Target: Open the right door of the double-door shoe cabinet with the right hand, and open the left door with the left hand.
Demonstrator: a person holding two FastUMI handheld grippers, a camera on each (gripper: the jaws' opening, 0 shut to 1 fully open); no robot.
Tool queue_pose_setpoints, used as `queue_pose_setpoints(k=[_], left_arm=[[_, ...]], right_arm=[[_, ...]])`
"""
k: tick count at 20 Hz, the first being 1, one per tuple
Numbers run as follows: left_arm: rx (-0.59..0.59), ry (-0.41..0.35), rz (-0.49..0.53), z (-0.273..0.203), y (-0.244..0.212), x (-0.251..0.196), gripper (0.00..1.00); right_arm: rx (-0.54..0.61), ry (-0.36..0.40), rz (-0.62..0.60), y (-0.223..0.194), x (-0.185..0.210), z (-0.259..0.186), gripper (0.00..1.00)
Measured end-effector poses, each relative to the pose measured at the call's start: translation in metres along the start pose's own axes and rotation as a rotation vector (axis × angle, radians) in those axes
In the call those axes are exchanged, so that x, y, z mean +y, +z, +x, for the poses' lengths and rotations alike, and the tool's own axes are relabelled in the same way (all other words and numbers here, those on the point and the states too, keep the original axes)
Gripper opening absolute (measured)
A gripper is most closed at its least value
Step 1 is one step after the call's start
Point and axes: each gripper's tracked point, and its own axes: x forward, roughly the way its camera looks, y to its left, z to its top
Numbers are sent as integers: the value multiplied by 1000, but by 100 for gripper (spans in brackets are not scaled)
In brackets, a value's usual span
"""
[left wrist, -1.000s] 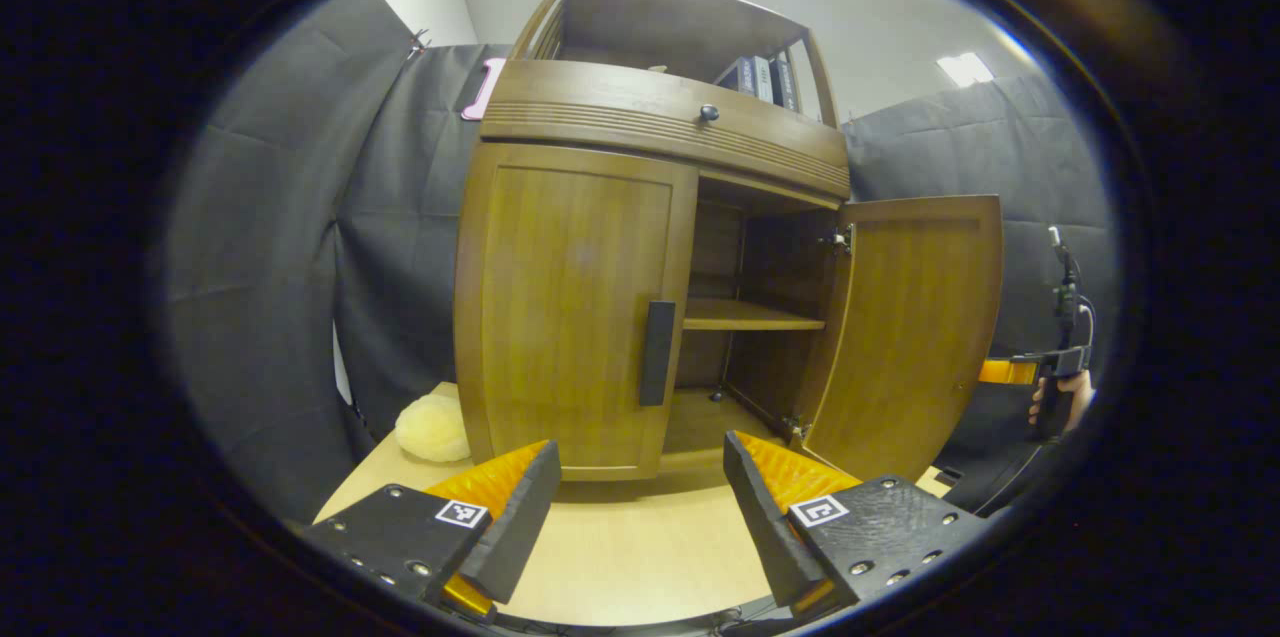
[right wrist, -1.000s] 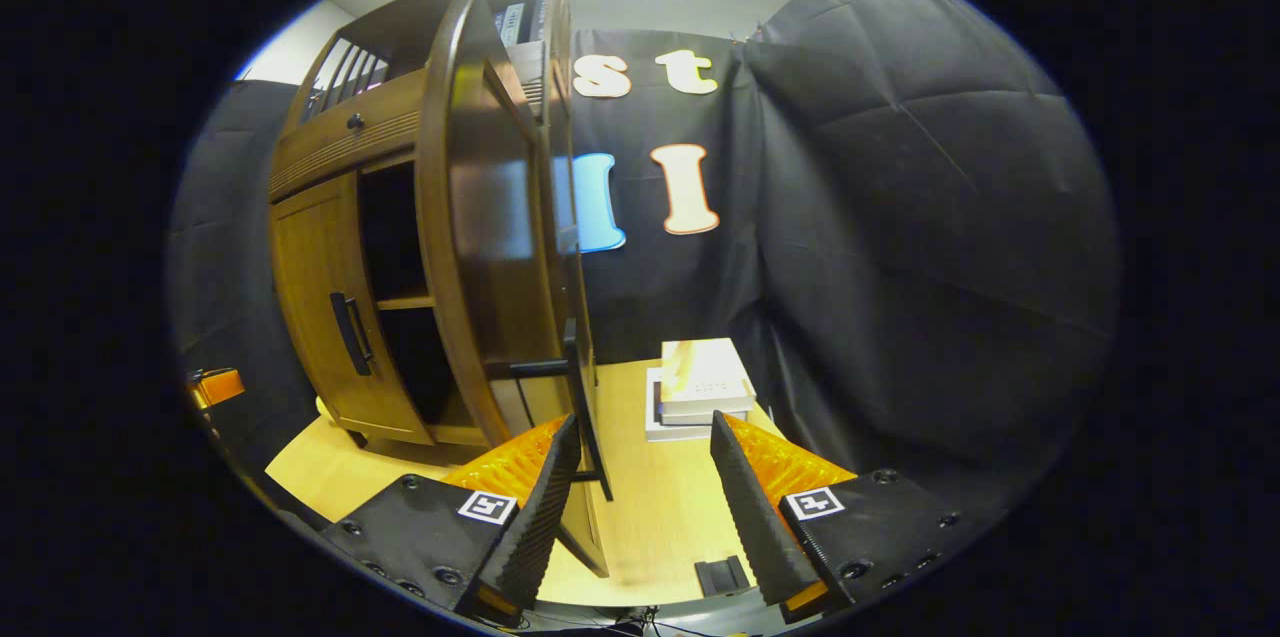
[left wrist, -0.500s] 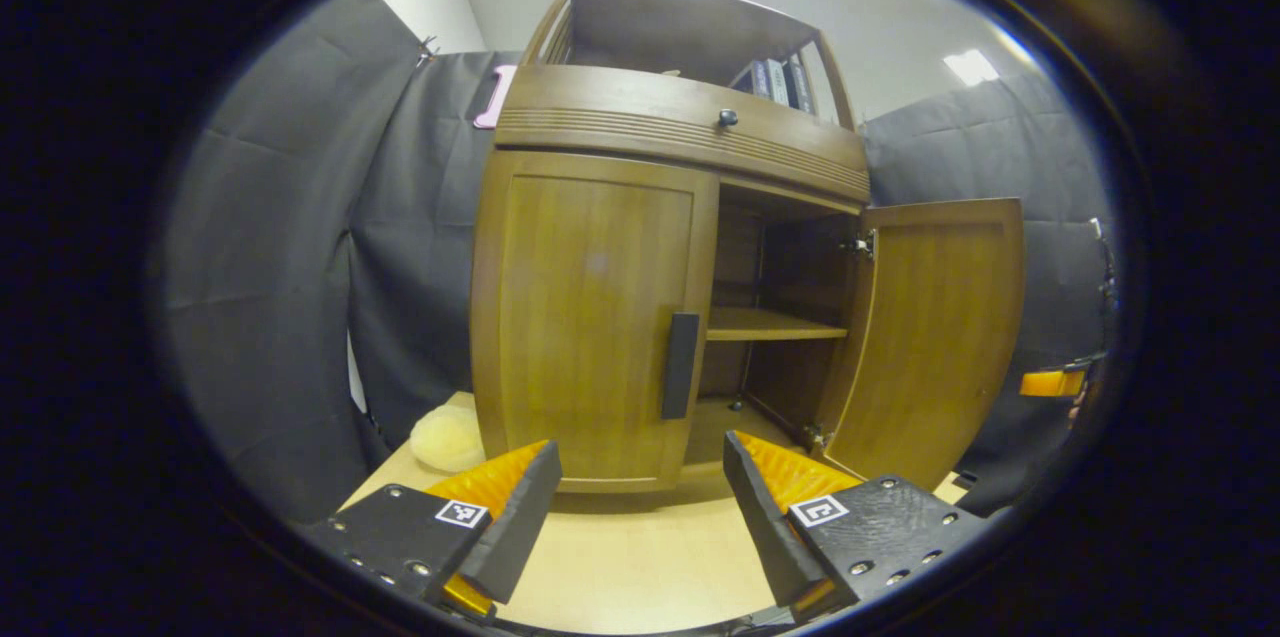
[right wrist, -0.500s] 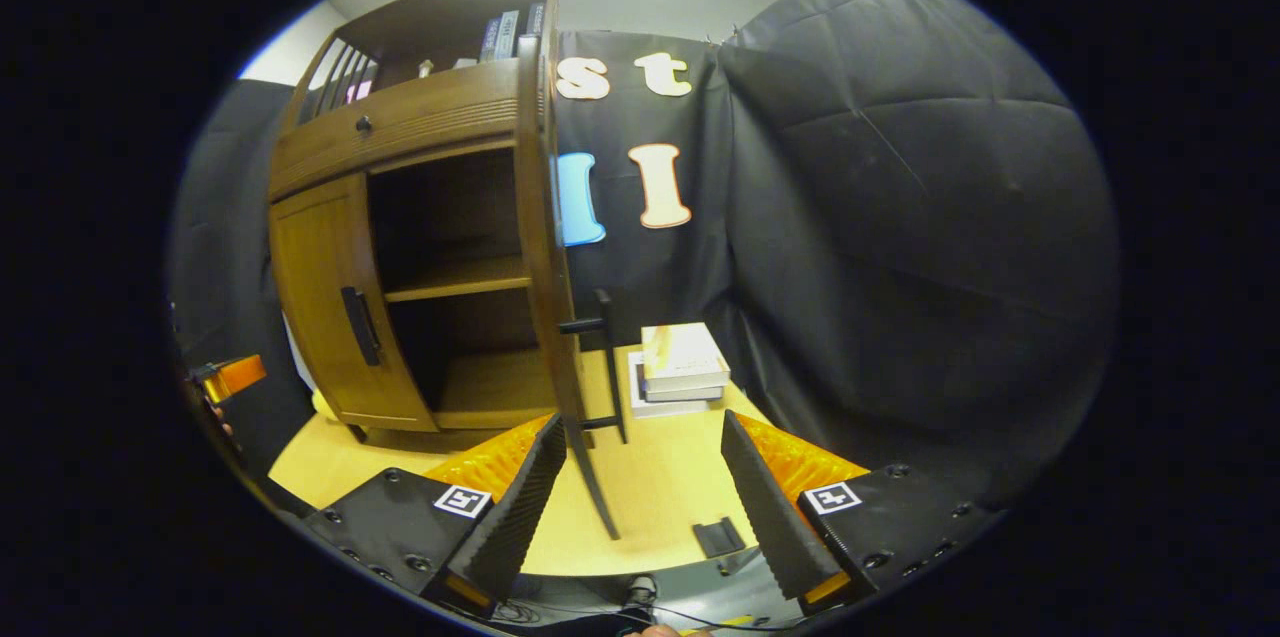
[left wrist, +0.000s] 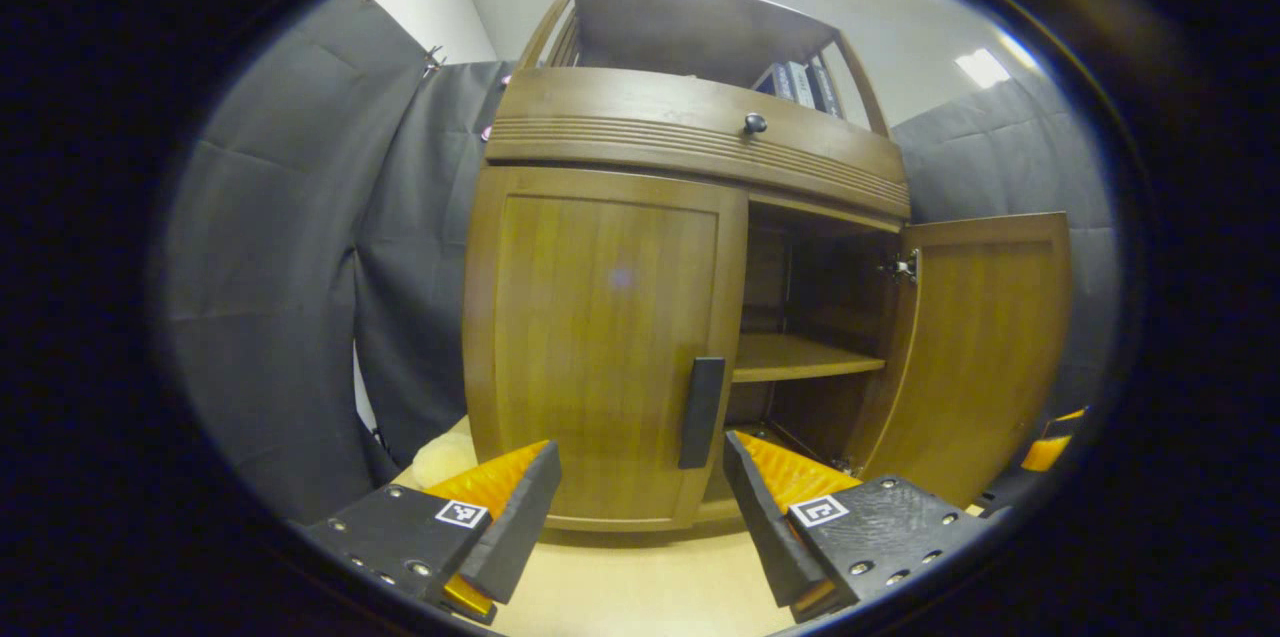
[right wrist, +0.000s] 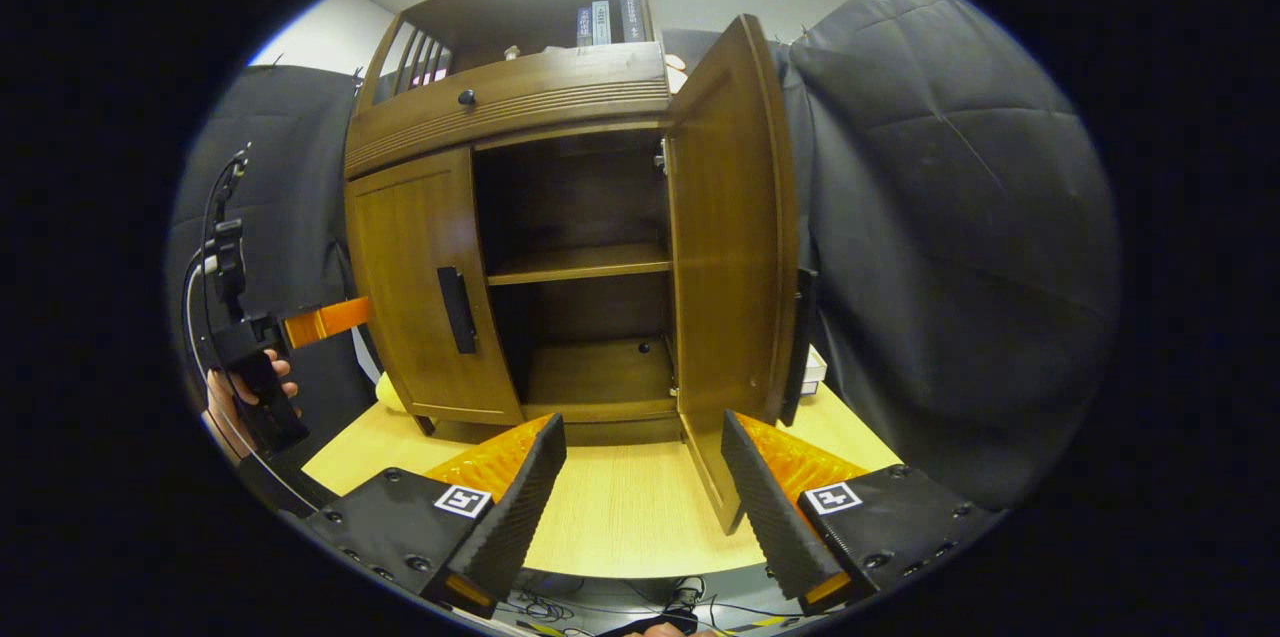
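Right door (right wrist: 725, 217) open. Your left gripper (left wrist: 640, 507) gapes wide, empty: centre fingers around left door handle (left wrist: 701, 412), close, pull outward.

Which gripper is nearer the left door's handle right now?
Left. The left gripper is open just in front of the handle on the shut left door. The right gripper is farther back, by the open right door.
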Motion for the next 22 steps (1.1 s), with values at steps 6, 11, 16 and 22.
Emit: queue_pose_setpoints(k=[6,11,16,22], left_arm=[[-7,-20,8,51,6,-22,93],[8,-59,-3,86,-7,-45,93],[15,-37,20,121,-17,-51,93],[69,23,-35,141,-33,-46,70]], right_arm=[[-22,11,-26,7,19,37,92],[-4,76,-69,5,38,60,93],[17,146,-101,5,54,83,93],[47,169,-132,0,53,101,92]])
